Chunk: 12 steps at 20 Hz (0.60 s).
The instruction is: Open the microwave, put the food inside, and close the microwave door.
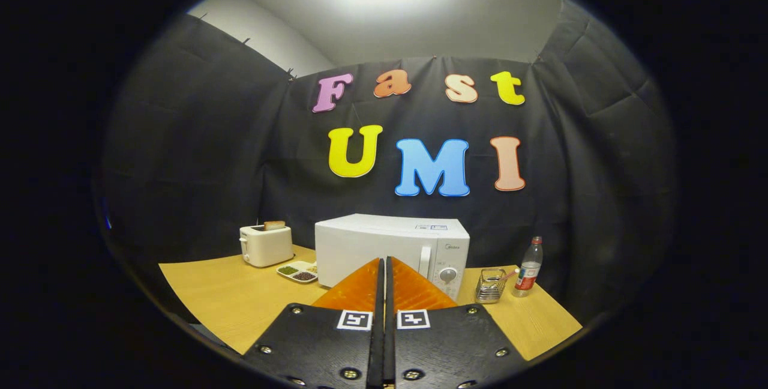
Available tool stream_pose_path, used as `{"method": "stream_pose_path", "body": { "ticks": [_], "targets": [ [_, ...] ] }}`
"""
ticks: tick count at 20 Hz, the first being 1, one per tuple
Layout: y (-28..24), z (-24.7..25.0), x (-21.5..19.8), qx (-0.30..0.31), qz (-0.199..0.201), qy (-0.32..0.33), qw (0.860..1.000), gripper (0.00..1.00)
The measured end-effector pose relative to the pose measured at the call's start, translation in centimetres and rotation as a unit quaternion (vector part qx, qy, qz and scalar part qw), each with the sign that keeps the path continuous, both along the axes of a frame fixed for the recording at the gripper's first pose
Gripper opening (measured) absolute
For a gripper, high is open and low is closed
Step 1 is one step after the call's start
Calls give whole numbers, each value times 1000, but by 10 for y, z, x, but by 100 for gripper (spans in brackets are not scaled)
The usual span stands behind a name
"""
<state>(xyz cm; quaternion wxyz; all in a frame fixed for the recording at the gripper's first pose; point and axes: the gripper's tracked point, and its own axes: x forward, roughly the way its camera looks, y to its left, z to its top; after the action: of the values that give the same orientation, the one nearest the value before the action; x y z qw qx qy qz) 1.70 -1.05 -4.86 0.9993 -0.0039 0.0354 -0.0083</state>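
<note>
Holding our hand-held gripper [384, 272] with its two fingers pressed together and nothing between them, we're well back from everything. Just beyond the tips sits the one boxy white microwave [392, 246] on the pale wooden table [234, 299], door closed. Our worry: closed fingers may slip off the one vertical white door handle [425, 261] or shove the whole oven back. Left of it lies one white sectioned food tray [298, 271], easy to tip and spill. Farther left, one white toaster [266, 245]. To the right, one wire basket [491, 285] and one clear plastic bottle [528, 268], which an elbow could topple.
</note>
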Motion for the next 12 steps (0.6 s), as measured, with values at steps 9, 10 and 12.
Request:
{"method": "stream_pose_path", "body": {
  "ticks": [9,10,12],
  "targets": [
    [-40,37,-64,-7,-24,-29,999,1],
    [-48,33,-69,-2,-39,-30,999,1],
    [-49,29,-71,-19,-35,-23,999,1]
  ]
}}
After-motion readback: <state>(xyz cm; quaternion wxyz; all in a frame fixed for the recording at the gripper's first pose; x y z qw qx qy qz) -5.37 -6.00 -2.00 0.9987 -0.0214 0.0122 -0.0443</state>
